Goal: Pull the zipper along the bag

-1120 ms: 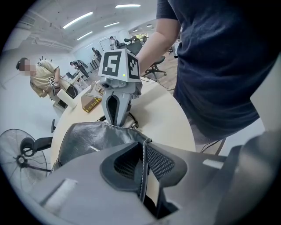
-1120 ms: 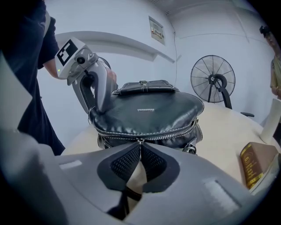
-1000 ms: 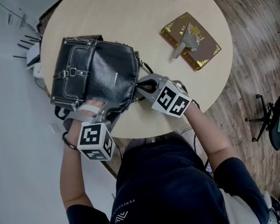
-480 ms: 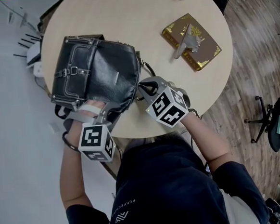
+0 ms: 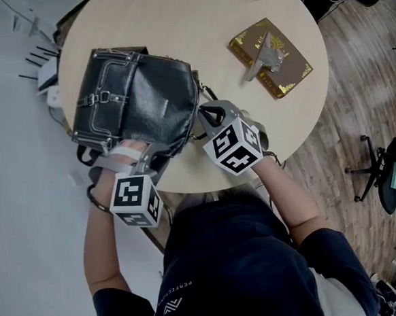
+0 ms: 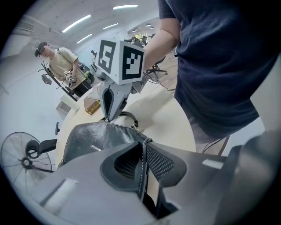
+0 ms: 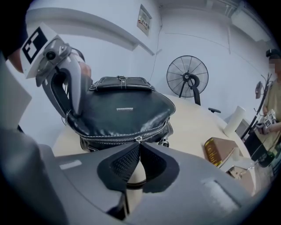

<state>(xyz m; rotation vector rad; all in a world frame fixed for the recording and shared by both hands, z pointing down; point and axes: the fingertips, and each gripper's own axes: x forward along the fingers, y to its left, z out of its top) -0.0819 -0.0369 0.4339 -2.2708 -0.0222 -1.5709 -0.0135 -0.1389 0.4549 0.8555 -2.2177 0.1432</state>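
Your left gripper (image 5: 136, 152), reaching in over the near edge of the table (image 5: 228, 22), is closing its jaws on the seam of the bag (image 5: 139, 104) lying there. Your right gripper (image 5: 203, 117), angled in sideways, is pinched shut on the pull (image 7: 138, 139). You look mid-zip: next, draw it steadily along the zipper (image 7: 112, 140) while the left braces.

Bag (image 5: 139, 104) left — book (image 5: 270, 58) right — on table (image 5: 208, 23)

Your head view looks steeply down on the whole round table (image 5: 174, 26). The left gripper view and right gripper view sit close at opposite ends of the bag (image 5: 146, 103), facing each other across it, the right one at its zipper (image 7: 113, 139). All three share the bag.
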